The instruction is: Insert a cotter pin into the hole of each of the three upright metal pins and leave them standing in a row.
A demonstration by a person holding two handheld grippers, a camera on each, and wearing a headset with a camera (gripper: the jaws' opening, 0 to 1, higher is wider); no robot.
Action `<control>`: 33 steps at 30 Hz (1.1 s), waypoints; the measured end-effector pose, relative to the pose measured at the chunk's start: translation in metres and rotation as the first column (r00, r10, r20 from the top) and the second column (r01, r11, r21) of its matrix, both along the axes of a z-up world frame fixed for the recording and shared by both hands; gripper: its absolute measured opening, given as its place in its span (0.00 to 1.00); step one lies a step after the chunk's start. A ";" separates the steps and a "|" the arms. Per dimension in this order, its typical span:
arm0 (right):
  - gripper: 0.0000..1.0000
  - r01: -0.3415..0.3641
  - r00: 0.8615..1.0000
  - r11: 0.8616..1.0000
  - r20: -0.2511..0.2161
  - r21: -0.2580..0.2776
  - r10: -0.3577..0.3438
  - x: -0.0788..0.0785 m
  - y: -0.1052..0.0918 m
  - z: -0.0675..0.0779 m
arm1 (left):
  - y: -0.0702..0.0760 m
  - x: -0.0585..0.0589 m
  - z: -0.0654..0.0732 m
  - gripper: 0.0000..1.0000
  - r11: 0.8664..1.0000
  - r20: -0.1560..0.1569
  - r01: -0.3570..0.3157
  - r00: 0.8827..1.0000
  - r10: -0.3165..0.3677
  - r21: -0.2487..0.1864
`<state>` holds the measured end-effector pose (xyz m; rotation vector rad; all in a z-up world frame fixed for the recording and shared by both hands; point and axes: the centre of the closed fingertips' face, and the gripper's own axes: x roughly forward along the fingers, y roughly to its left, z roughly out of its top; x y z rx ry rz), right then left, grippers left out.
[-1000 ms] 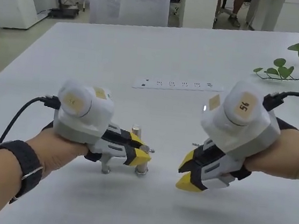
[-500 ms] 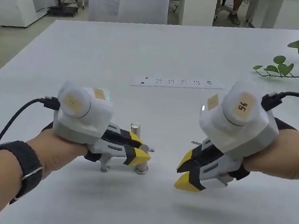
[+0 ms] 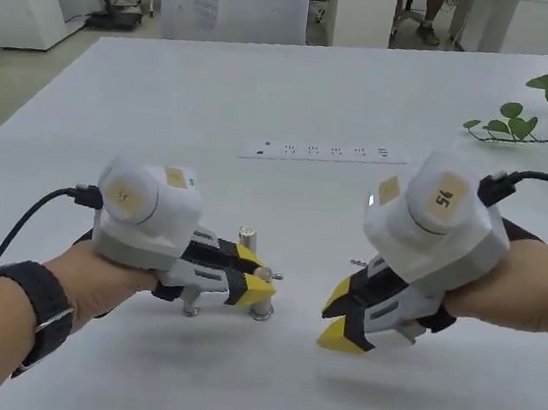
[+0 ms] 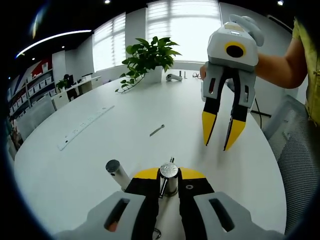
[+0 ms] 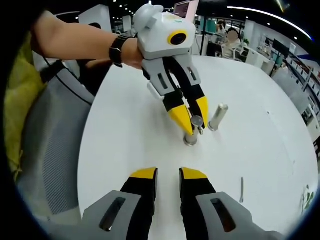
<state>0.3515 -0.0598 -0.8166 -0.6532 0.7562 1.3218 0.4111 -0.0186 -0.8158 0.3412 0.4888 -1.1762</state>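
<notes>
Metal pin [image 3: 261, 304] stands low and centre in the head view, pinched between the yellow jaws of the left gripper [image 3: 260, 275]. A second pin [image 3: 247, 239] stands just behind it. The right gripper [image 3: 338, 316] hovers to the right, apart from both. A power strip [image 3: 320, 152] lies further up the white table [image 3: 218, 90].

In the left gripper view the jaws press on the metal pin [image 4: 169, 175] at bottom centre. A cotter pin [image 4: 156, 130] lies loose mid-frame. The right gripper [image 4: 218, 145], at upper right, has its jaws slightly spread and empty.

In the right gripper view its own jaws, at the bottom, stand a little apart with nothing between them.
</notes>
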 end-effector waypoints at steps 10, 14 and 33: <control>0.19 0.001 1.000 1.000 -0.006 -0.003 -0.001 -0.002 -0.001 -0.002 | -0.002 -0.001 0.003 0.20 1.000 0.001 0.000 1.000 0.000 -0.017; 0.19 0.002 1.000 1.000 -0.004 -0.003 -0.002 -0.002 0.000 -0.002 | -0.001 -0.002 0.005 0.25 1.000 0.002 -0.001 1.000 0.001 -0.023; 0.19 0.009 1.000 1.000 -0.011 0.004 -0.009 -0.003 0.002 -0.002 | 0.012 0.014 0.069 0.30 0.991 0.064 -0.031 0.997 0.039 -0.131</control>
